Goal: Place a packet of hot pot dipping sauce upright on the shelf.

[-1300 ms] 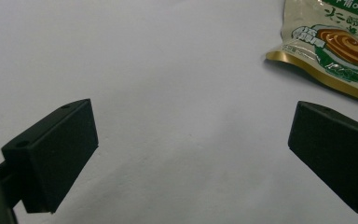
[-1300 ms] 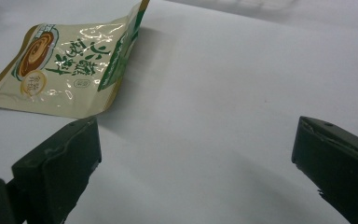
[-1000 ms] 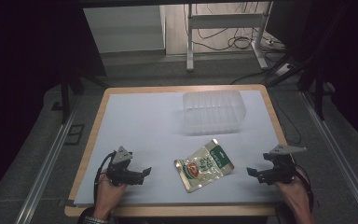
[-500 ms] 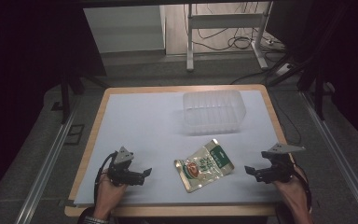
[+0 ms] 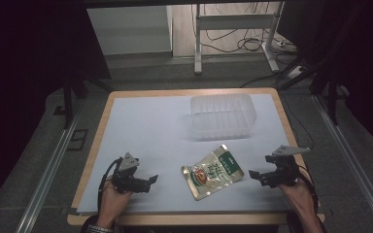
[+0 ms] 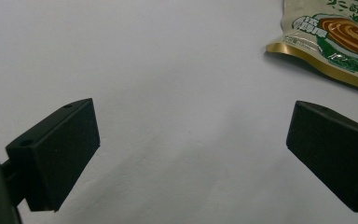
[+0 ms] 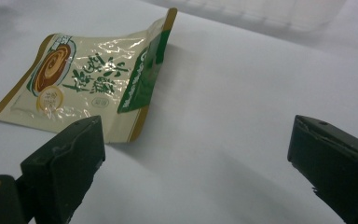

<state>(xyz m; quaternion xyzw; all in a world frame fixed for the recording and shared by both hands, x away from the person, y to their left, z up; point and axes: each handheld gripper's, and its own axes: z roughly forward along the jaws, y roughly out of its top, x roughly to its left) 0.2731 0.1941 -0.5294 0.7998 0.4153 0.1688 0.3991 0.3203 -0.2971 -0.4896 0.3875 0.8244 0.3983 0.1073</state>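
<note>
Two claws, my left gripper (image 5: 148,180) and right gripper (image 5: 253,174), rest low on the white table (image 5: 145,126) with jaws spread and empty, flanking the snack packet (image 5: 212,171) lying flat between them, near the clear plastic tub (image 5: 222,115), likely staged for pickup.

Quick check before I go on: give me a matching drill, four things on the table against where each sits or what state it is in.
Things:
1. snack pouch
2. clear plastic container
3. left tool
4. right tool

Places or states:
A. open, at the near right, left of it the pouch
B. far side of the table, right of centre
C. lying flat between the two tools
D. open, at the near left, over bare table

Pairs: 1-C, 2-B, 3-D, 4-A
</note>
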